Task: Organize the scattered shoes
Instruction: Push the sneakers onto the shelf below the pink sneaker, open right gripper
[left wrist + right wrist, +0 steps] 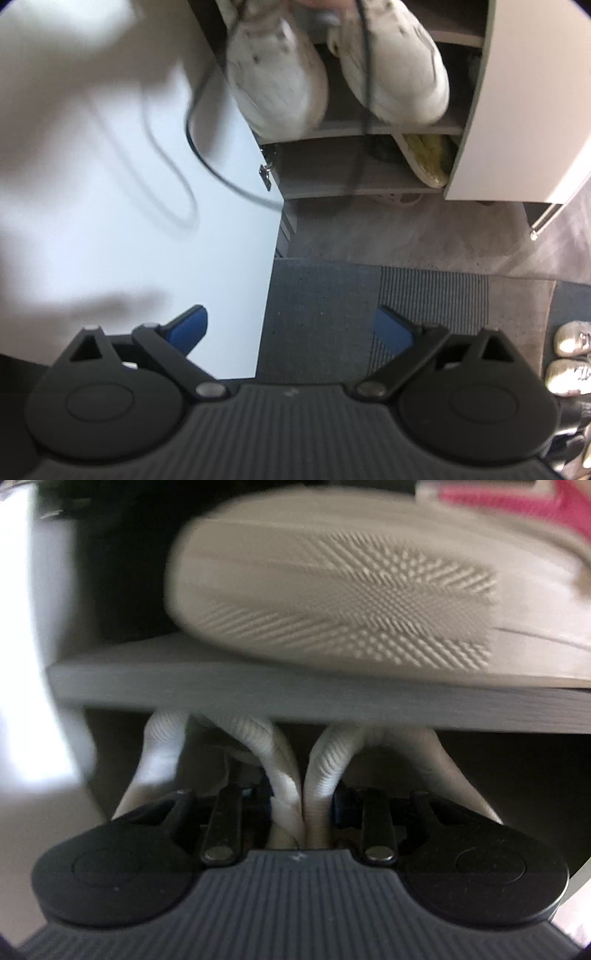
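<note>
In the left wrist view, two white sneakers point(277, 74) point(395, 62) hang toe-down in front of an open shoe cabinet point(354, 127). My left gripper point(291, 328) is open and empty, low over the floor, well below them. In the right wrist view, my right gripper point(303, 805) is shut on the inner collars of the two white sneakers point(284, 775) point(325, 771), pinched together side by side. Above them a grey shelf point(295, 698) carries a white and pink shoe, sole point(351, 590) facing me.
A white cabinet door point(147, 184) stands open at the left, another point(524, 110) at the right. A yellow-soled shoe point(428, 155) leans on the lower shelf. A silvery pair point(572, 354) sits on the floor mat at the right. A black cable point(207, 155) dangles.
</note>
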`<action>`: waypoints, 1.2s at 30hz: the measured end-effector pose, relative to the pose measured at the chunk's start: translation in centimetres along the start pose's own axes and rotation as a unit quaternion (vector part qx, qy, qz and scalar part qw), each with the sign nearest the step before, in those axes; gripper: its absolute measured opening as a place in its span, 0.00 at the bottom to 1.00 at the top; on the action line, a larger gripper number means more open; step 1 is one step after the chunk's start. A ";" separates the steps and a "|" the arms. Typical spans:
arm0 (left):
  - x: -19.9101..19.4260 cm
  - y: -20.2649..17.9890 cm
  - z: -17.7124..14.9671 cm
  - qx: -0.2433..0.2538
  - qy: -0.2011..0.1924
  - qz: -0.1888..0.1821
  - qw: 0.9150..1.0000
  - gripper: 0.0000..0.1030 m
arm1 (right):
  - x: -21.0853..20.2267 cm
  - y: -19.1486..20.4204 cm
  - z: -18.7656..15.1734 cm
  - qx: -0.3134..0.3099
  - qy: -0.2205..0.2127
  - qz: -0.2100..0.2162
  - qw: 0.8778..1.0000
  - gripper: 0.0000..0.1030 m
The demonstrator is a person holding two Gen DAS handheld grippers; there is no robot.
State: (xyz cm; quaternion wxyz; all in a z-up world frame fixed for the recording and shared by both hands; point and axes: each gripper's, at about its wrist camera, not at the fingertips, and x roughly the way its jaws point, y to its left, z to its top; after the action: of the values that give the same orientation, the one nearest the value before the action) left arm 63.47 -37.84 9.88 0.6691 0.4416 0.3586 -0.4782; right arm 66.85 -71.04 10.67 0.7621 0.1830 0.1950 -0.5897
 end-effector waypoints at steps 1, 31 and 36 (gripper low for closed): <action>0.5 -0.2 -0.4 0.009 -0.001 -0.005 1.000 0.96 | 0.4 0.1 0.3 0.005 0.010 -0.006 1.000 0.31; 8.2 -3.9 10.3 -0.101 -0.211 -0.004 0.972 0.95 | -0.1 2.8 -0.6 0.002 0.058 0.003 0.998 0.52; 7.9 -3.7 10.4 -0.109 -0.220 -0.003 0.969 0.95 | -1.3 3.3 -1.3 -0.011 0.038 0.017 0.999 0.99</action>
State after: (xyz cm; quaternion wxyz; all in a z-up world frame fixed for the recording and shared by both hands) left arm 62.73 -50.64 5.52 0.7745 0.2490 0.2539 -0.5231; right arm 69.69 -68.53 10.38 0.7662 0.2004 0.2270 -0.5668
